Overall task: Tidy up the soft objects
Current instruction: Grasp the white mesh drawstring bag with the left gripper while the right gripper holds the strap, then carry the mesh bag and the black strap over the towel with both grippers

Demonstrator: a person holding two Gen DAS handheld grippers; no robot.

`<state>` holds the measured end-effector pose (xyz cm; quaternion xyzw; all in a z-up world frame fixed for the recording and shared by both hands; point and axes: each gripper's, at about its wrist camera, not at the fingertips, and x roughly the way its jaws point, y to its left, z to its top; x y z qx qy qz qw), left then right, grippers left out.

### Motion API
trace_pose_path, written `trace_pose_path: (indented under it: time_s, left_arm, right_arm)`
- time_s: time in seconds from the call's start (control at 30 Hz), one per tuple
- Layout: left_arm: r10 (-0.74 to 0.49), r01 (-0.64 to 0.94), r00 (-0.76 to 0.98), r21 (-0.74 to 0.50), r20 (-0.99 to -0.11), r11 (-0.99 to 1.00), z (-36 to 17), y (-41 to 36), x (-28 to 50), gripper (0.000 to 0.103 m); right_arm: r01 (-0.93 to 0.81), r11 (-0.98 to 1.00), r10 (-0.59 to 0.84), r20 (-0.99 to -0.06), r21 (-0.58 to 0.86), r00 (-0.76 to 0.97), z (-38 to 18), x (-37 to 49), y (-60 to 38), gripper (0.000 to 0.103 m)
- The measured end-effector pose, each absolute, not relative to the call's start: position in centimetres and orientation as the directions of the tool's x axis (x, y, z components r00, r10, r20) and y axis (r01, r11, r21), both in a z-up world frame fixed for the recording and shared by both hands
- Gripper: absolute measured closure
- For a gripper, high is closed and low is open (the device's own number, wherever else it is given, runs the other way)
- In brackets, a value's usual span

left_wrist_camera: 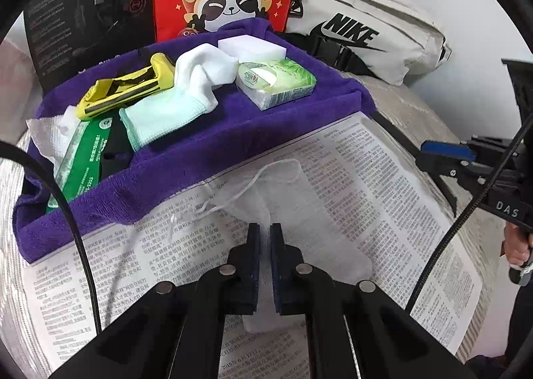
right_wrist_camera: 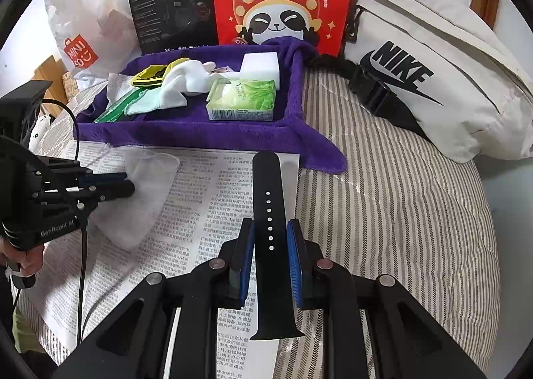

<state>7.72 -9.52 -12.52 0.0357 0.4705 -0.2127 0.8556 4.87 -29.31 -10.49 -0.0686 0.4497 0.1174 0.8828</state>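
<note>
So there's a see-through white mesh drawstring pouch (left_wrist_camera: 293, 209) lying flat on a sheet of newspaper (left_wrist_camera: 383, 179) spread over a striped quilt (right_wrist_camera: 399, 212), just in front of a purple towel-lined tray (left_wrist_camera: 206, 139). The pouch is thin enough that the print shows through it, and its cord trails off toward the tray. The left gripper (left_wrist_camera: 265, 232) is low over the pouch with its jaws nearly together, pinching the fabric between the dark blue pads. The right gripper (right_wrist_camera: 270, 229) sits flat over the paper too, jaws only partly closed either side of a black watch strap (right_wrist_camera: 268, 212) with a row of holes; there's a sliver of gap on each side, so it isn't squeezing it. The tray already holds a white and mint sock (left_wrist_camera: 173, 102), a green tissue pack (left_wrist_camera: 276, 82), a white sponge block (left_wrist_camera: 253, 47) and a yellow rolled thing (left_wrist_camera: 126, 89).
</note>
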Motion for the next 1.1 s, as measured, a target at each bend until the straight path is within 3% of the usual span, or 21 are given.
trace_pose_path:
  time_s: [1.1]
  left_arm:
    - [-0.287,0.249,0.604,-0.165,-0.744,0.954,-4.7,-0.9,8.9,0.099]
  right_arm:
    - [-0.405,0.913,0.299,-0.77,0.058,0.564,-6.0,8.8,-23.4,0.083]
